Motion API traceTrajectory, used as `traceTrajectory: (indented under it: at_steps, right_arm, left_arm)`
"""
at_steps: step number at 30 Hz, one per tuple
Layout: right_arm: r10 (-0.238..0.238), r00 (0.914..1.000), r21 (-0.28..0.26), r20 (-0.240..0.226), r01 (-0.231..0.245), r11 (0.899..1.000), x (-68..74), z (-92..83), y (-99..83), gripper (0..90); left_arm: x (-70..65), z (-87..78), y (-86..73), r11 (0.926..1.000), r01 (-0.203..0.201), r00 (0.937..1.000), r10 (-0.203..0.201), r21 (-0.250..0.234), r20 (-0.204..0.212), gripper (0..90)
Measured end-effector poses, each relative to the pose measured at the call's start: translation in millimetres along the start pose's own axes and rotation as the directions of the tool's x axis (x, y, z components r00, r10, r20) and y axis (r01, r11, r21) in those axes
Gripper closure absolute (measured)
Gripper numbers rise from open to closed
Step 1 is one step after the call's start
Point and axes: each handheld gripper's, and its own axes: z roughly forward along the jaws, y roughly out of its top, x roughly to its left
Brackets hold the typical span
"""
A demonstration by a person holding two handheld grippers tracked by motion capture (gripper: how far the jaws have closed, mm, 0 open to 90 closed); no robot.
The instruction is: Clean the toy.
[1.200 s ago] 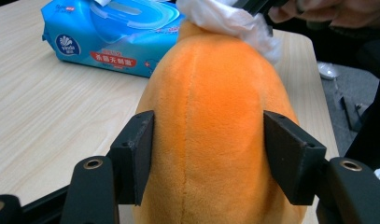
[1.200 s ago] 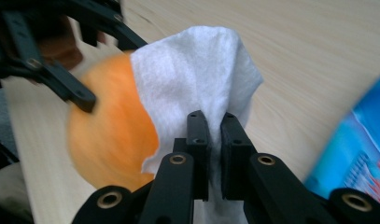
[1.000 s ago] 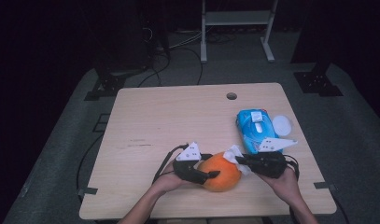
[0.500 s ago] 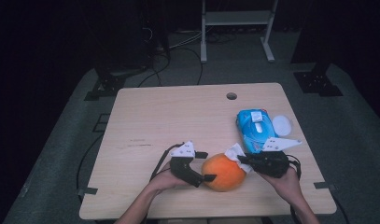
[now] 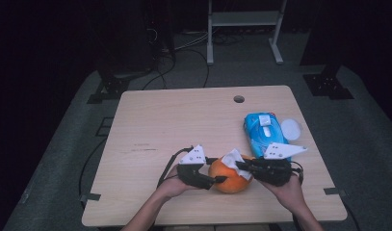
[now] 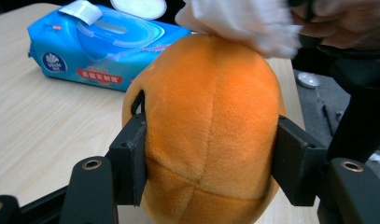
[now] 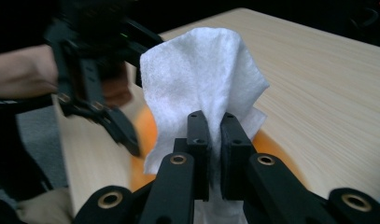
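Observation:
An orange plush ball (image 5: pixel 230 175) sits near the table's front edge. My left gripper (image 5: pixel 217 170) comes at it from the left. Its jaws have just been closing with the ball between them, and both pads now press into the ball's sides (image 6: pixel 211 126). My right gripper (image 5: pixel 239 166) reaches in from the right, shut on a white wipe (image 5: pixel 232 157) that lies against the ball's top. In the right gripper view the wipe (image 7: pixel 201 74) stands up from the pinched jaws (image 7: pixel 214 140), with the orange plush (image 7: pixel 145 130) behind it.
A blue pack of wet wipes (image 5: pixel 265 132) lies behind the right hand, its flap open, with a round white lid (image 5: pixel 291 128) beside it. The wooden table (image 5: pixel 184 120) has a small hole (image 5: pixel 239 99) near its far edge. Dark floor surrounds the table.
Half a second ago the left gripper's jaws stood wide beside the ball; now they are clamped on it again. The right gripper still holds the wipe on top.

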Motion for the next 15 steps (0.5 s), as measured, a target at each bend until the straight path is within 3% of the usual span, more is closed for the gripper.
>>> traceTrajectory:
  at_steps: [5,7,9,12,15]
  right_arm:
    - [-0.044,0.9990,0.015,0.005,0.044,0.999,9.5,7.8,5.0,83.6]
    - [-0.020,0.9997,0.019,0.015,0.020,1.000,2.2,8.9,0.9,83.6]
    - [0.035,0.9989,0.011,0.030,-0.036,0.999,-10.4,7.6,-5.9,83.6]
    - [0.045,0.9976,0.014,0.052,-0.046,0.999,-13.5,6.4,-6.7,83.6]
    - [0.033,0.9975,0.014,0.062,-0.034,0.999,-8.3,7.2,-3.6,83.6]
  left_arm:
    - [0.5,-3.7,0.5,0.9999,-0.008,0.9997,0.009,0.014,-0.022,37.6]
    - [2.4,-6.4,1.2,1.0000,-0.006,0.9997,0.006,0.004,-0.022,37.8]
    - [4.2,-8.7,1.5,0.9999,0.011,0.9998,-0.011,-0.012,-0.019,38.0]
    - [6.1,-11.8,2.8,0.9994,0.024,0.9995,-0.025,-0.026,-0.017,38.2]
    - [4.1,-12.6,6.7,0.9999,0.013,0.9994,-0.013,-0.006,-0.033,38.4]
